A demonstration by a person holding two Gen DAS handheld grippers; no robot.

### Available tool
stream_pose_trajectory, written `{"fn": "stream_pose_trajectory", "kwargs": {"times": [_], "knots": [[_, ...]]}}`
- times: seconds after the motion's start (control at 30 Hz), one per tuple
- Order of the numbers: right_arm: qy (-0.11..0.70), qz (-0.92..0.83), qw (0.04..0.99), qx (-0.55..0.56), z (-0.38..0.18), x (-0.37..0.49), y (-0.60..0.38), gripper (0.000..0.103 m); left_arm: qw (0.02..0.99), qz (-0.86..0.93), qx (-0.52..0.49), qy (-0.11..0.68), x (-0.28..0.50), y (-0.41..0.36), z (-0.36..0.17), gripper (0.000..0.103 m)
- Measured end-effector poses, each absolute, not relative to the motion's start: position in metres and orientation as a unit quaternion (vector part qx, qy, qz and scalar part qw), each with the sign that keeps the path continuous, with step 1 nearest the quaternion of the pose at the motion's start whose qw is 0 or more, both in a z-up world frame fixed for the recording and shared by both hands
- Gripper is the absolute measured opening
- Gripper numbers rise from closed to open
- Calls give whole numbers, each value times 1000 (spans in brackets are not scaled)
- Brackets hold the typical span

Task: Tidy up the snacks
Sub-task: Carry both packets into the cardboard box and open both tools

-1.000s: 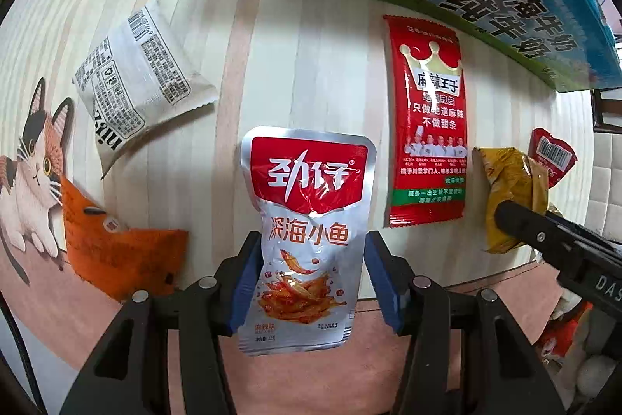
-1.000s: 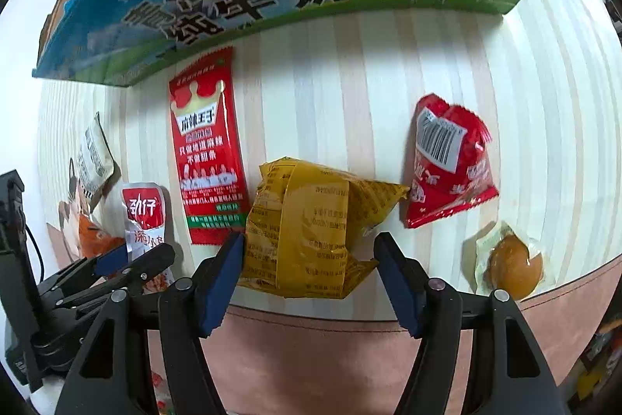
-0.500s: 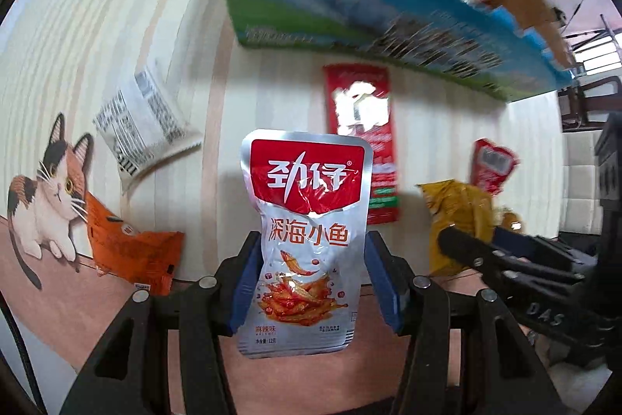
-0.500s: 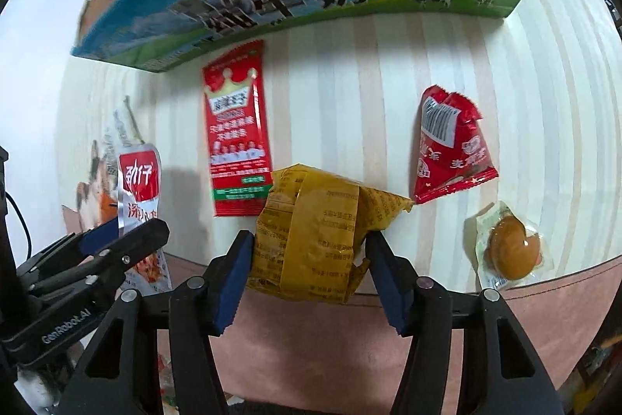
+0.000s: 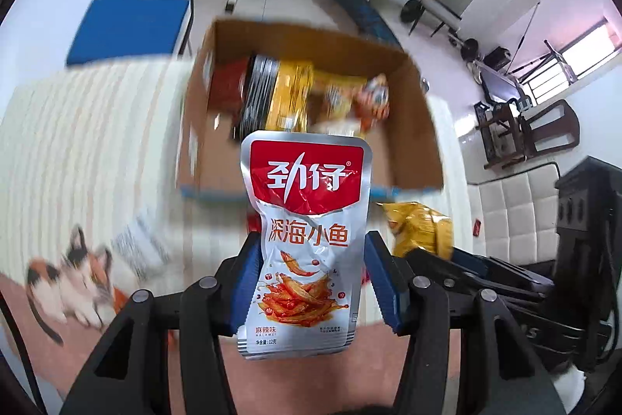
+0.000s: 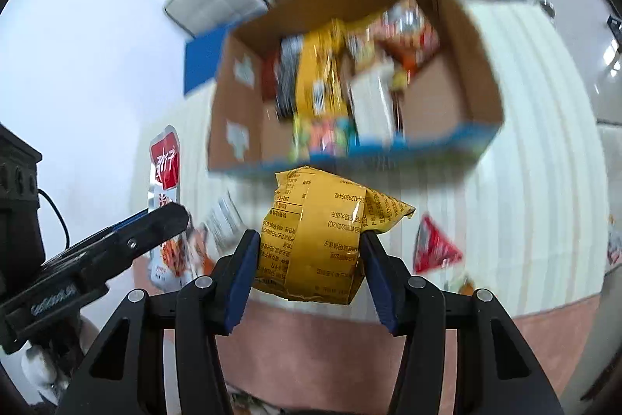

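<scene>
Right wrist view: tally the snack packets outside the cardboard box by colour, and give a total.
Yellow packet: 1
Silver-and-red fish packet: 1
Red packet: 1
White packet, blurred: 1
Orange packet, partly hidden: 1
Pale packet, brown contents: 1
Total: 6; the scrap at the right edge is too cut off to count.

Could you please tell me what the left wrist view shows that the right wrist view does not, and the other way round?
Only the left wrist view shows the cat picture on the mat and the front of the silver fish pouch, gripped by the left gripper. Only the right wrist view shows the red packet lying on the table and the right gripper, its jaws closing on the yellow packet. Both show the open cardboard box of snacks and both held packets.
</scene>
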State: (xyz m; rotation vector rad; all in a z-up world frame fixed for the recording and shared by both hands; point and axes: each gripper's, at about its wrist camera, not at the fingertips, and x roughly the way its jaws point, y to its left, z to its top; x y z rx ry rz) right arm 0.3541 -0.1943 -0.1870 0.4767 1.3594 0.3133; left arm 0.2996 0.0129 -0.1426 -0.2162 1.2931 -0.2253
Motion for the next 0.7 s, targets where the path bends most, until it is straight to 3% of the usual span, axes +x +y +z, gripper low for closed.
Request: {"fn": "stream_pose_trajectory", "kwargs": {"times": [0.27, 0.7], "knots": [[598, 94, 770, 202, -176, 421, -222, 56, 796, -93, -67, 594, 366, 5, -154, 50], [637, 40, 753, 161, -257, 469, -231, 55, 755, -54, -65, 651, 425, 27, -229, 50]]}}
